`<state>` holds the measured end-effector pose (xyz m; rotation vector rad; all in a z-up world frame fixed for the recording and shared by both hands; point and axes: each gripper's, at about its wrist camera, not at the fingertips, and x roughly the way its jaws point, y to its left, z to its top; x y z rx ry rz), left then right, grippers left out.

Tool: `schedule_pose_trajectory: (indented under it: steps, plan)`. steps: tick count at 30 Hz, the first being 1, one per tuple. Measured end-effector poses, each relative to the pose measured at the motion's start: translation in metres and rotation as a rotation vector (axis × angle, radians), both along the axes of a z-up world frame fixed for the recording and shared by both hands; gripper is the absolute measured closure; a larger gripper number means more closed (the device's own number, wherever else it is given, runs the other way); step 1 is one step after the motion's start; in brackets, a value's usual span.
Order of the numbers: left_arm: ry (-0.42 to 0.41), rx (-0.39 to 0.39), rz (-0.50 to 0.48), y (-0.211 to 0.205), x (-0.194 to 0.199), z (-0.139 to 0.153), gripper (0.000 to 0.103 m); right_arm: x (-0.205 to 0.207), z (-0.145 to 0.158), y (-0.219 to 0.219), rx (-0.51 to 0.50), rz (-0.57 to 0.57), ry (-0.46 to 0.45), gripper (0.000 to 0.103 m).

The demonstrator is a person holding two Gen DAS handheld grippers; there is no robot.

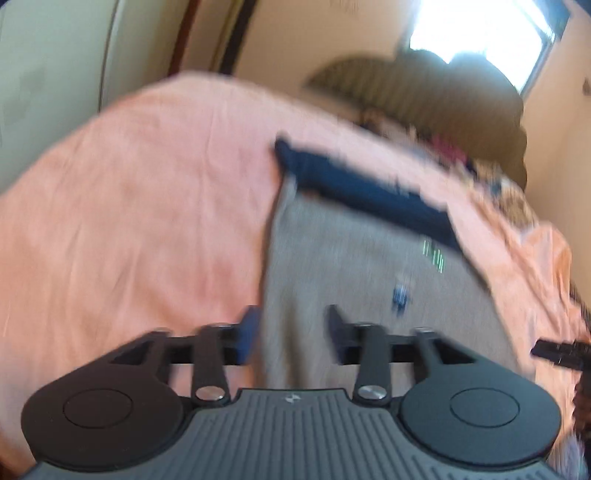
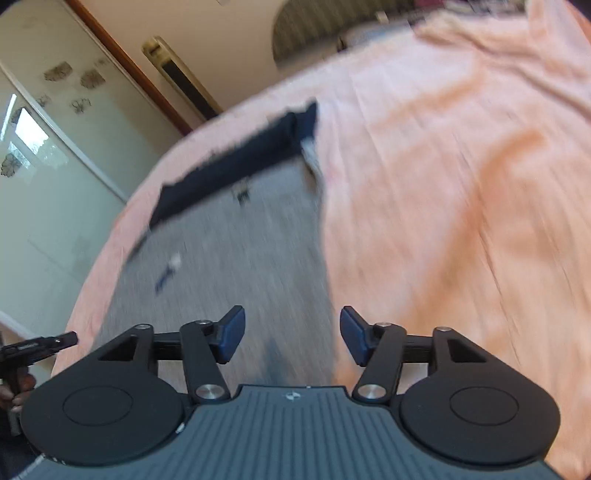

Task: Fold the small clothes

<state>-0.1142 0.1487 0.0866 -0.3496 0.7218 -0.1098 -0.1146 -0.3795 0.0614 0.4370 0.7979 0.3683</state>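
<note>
A small grey garment [image 1: 354, 266] with a dark navy band [image 1: 365, 188] along its far edge lies flat on the pink sheet [image 1: 140, 206]. My left gripper [image 1: 291, 332] hovers over the garment's near left edge, open, with nothing between its blue pads. In the right wrist view the same grey garment [image 2: 236, 251] with its navy band [image 2: 236, 162] lies ahead. My right gripper [image 2: 291, 332] is open above the garment's near right edge, holding nothing. Both views are blurred.
The pink sheet [image 2: 443, 184] covers a bed that spreads wide on both sides. A dark heap [image 1: 424, 88] sits at the bed's far end below a bright window [image 1: 480, 33]. Glass wardrobe doors [image 2: 48, 155] stand beside the bed. The other gripper's tip [image 1: 554, 350] shows at the right edge.
</note>
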Motion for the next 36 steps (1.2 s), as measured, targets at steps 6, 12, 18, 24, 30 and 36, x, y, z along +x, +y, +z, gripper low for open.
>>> schedule_pose_trajectory:
  steps: [6, 12, 18, 24, 30, 36]
  plan:
    - [-0.012, 0.190, 0.039, -0.101, 0.089, -0.039, 0.020, 0.118, -0.028, 0.108, -0.126, -0.001, -0.009, 0.031]
    - [-0.024, 0.399, 0.020, -0.133, 0.082, -0.082, 0.014, 0.096, -0.058, 0.163, -0.478, 0.024, -0.129, 0.000]
    - [0.010, 0.404, 0.042, -0.130, 0.079, -0.081, 0.002, 0.031, -0.059, 0.152, -0.500, -0.009, -0.155, 0.000]
    - [0.011, 0.407, 0.012, -0.130, 0.060, -0.080, 0.001, 0.019, -0.060, 0.152, -0.507, -0.022, -0.164, 0.000]
    - [0.007, 0.394, 0.003, -0.127, 0.046, -0.080, 0.001, 0.018, -0.060, 0.153, -0.505, -0.019, -0.166, 0.000]
    - [0.002, 0.387, 0.010, -0.127, 0.047, -0.081, 0.000, 0.019, -0.060, 0.153, -0.503, -0.018, -0.166, 0.000]
